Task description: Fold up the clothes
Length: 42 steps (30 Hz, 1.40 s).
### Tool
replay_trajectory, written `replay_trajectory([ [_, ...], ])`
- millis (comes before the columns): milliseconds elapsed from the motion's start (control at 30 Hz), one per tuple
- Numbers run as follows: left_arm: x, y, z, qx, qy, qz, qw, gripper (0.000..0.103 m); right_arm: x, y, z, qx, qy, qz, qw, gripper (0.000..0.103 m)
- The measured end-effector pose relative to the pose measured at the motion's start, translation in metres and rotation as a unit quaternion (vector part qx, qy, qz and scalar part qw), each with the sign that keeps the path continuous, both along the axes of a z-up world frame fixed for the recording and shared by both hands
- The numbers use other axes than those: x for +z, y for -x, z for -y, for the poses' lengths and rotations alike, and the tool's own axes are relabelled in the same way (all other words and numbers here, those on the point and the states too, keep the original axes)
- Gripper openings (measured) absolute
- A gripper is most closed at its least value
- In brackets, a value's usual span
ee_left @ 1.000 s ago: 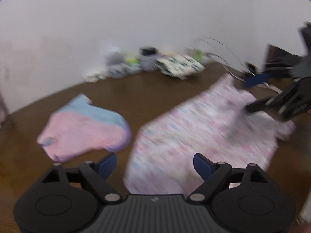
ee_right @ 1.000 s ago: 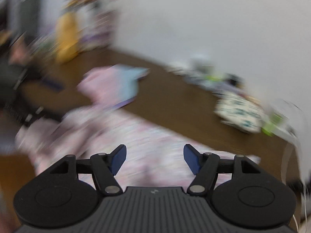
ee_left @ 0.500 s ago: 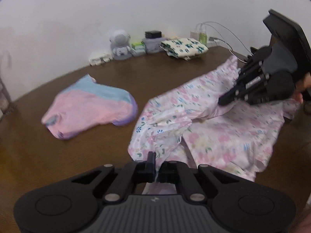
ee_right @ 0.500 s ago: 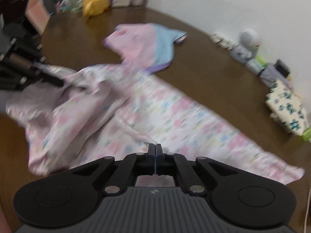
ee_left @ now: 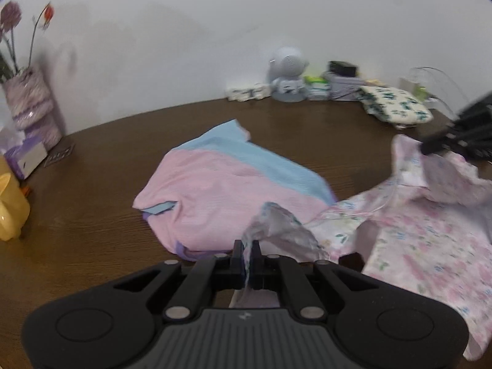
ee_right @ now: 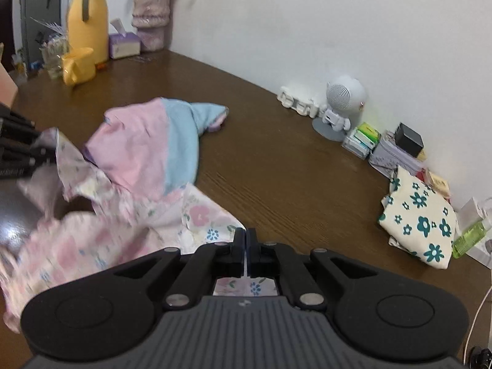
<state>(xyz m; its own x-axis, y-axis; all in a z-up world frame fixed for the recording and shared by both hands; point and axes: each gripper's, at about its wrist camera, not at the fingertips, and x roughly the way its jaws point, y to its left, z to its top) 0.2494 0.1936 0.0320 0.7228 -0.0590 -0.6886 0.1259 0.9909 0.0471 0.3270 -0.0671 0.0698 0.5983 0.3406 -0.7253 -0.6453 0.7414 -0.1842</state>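
Item: floral garment (ee_left: 430, 240), pink print, lying crumpled on the near part of the brown table (ee_right: 292, 166). I have my left gripper (ee_left: 247, 253) pinching one edge of it and my right gripper (ee_right: 246, 247) pinching another edge, both pressed tight on cloth, likely so I can spread it flat for folding. Item: pink and blue garment (ee_left: 227, 184), loosely heaped just beyond, its near edge touching the floral one. Item: folded flowered cloth (ee_right: 421, 218), far right by the wall, apparently finished and set aside.
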Motion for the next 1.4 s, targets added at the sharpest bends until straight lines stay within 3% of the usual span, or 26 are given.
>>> replay_trajectory([
  [100,-0.003,-0.009,-0.002,0.013,-0.005,0.008,0.9999,0.002,-0.001,-0.012,-0.001,-0.019,0.008,0.032,0.999,0.000],
  [167,-0.005,-0.015,-0.003,0.022,-0.009,0.014,0.9996,0.009,0.004,-0.024,-0.007,-0.021,0.030,0.067,0.997,0.000],
  [200,-0.004,-0.018,-0.004,0.033,-0.010,0.017,0.9992,0.016,0.007,-0.034,-0.013,-0.023,0.037,0.083,0.996,0.000],
  [233,-0.003,-0.021,-0.005,0.047,-0.013,0.015,0.9987,0.034,0.009,-0.045,-0.020,-0.025,0.045,0.098,0.994,0.000],
  [300,-0.001,-0.026,-0.008,0.075,-0.020,0.010,0.9969,0.054,0.006,-0.062,-0.036,-0.037,0.052,0.116,0.991,0.000],
  [333,0.001,-0.024,-0.009,0.081,-0.021,0.014,0.9964,0.055,0.003,-0.069,-0.044,-0.045,0.052,0.120,0.990,0.002],
  [400,0.006,-0.007,-0.014,0.072,-0.007,0.016,0.9972,0.057,-0.003,-0.081,-0.054,-0.065,0.048,0.113,0.990,0.012],
  [533,0.015,0.038,-0.019,0.032,0.031,0.019,0.9988,0.076,0.004,-0.057,-0.037,-0.047,-0.029,0.079,0.995,0.034],
  [600,0.018,0.061,-0.015,0.010,0.044,0.020,0.9988,0.078,0.013,-0.035,-0.019,-0.037,-0.054,0.065,0.996,0.044],
  [700,0.017,0.085,0.004,-0.038,0.065,0.010,0.9971,0.079,0.018,0.004,0.021,-0.029,-0.071,0.032,0.996,0.051],
  [900,0.000,0.127,0.059,-0.107,0.016,-0.009,0.9941,0.079,0.008,0.094,0.103,-0.030,-0.092,-0.032,0.995,0.066],
  [1167,-0.014,0.160,0.087,-0.106,-0.024,-0.013,0.9940,0.083,-0.030,0.193,0.153,-0.017,-0.044,-0.049,0.998,0.069],
  [1400,-0.030,0.148,0.102,-0.063,-0.062,-0.016,0.9959,0.083,-0.049,0.199,0.158,-0.041,-0.026,-0.027,0.998,0.071],
])
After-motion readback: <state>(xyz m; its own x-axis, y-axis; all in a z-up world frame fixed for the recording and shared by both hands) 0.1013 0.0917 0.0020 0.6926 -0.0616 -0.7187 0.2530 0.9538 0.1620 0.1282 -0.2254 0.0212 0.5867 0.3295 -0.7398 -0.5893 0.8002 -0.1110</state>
